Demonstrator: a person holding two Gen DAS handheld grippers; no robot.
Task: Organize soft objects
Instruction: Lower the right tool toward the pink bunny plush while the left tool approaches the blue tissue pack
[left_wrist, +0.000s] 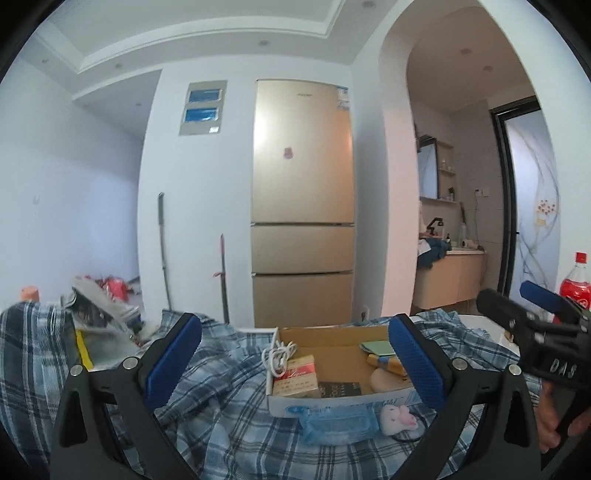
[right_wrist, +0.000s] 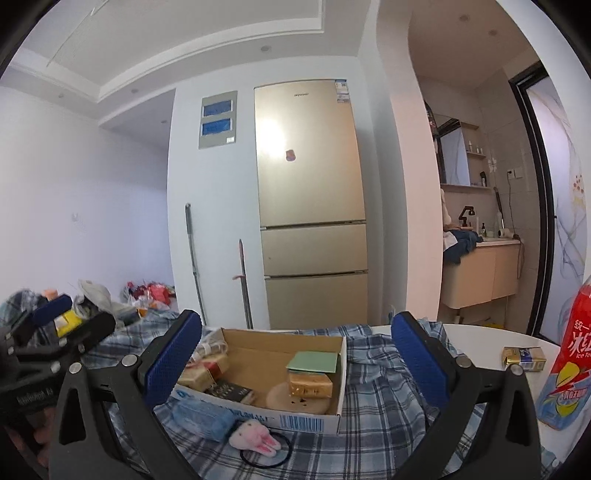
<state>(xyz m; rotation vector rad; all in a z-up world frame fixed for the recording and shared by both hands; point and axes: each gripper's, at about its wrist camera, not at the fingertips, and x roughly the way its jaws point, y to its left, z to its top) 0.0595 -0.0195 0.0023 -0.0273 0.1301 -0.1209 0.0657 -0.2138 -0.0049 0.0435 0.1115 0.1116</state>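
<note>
On the blue plaid cloth covering the table, just in front of the near wall of the cardboard box: a small white plush rabbit with pink ears, fixed to a black hair band looped flat on the cloth. Beside it, toward the left, a soft clear-blue pouch, crumpled and lying against the box wall. Both outside the box, both untouched. Probably the soft things meant for sorting, set close to the box so the reach is short.

Inside the box: a green card, a gold-wrapped packet, a round beige puff, a dark booklet, a red-and-white carton and a coiled white cable. Mostly stiff items, apart from the puff.

Left gripper held low and level above the cloth, blue pads spread wide, nothing between them, box framed in the gap. Right gripper likewise wide apart and empty, aimed at the box from slightly further right. Each seen at the edge of the other's view, well apart, so likely a ready pose before a first pick.

Rabbit looks fluffy and light, easy to pinch by the body; pouch thin and slippery-looking, likely to sag when lifted. Off to the right, a red drink bottle and a small gold pack on the bare white tabletop, clear of the work.
</note>
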